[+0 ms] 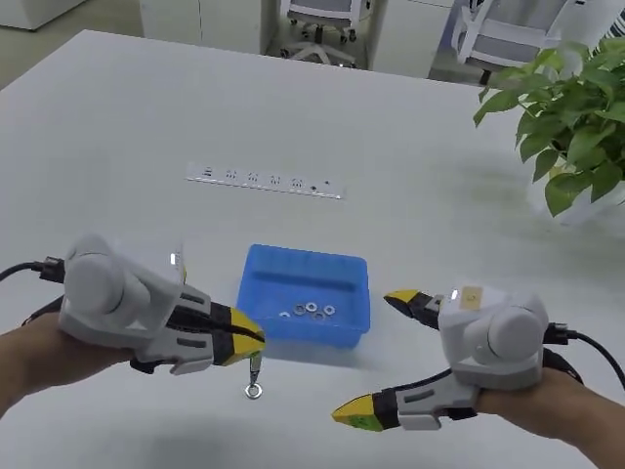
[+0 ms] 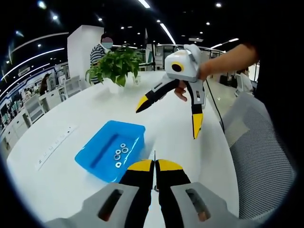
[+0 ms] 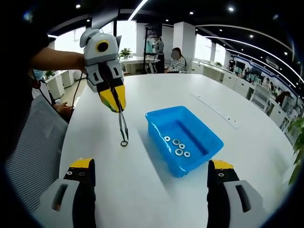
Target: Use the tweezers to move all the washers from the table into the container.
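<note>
Washers (image 1: 311,311), five small metal rings, lie clustered in the blue plastic container (image 1: 256,283) on the white table (image 1: 117,117). One more washer (image 1: 254,392) sits at the tweezers (image 1: 255,367) tips, just short of the container's near wall. Left gripper (image 1: 246,337) pinches the tweezers; right gripper (image 1: 367,356) gapes wide, empty. Power strip (image 1: 264,181) beyond, leafy plant (image 1: 576,117) far right.

Left gripper view: jaws together on the thin metal shaft.

Right gripper view: whether that washer is lifted or resting, cannot tell.

Left gripper (image 1: 256,337): we hold its jaws pinched together on the tweezers (image 1: 254,369), which point down.
Right gripper (image 1: 366,355): we hold its jaws spread wide.
</note>
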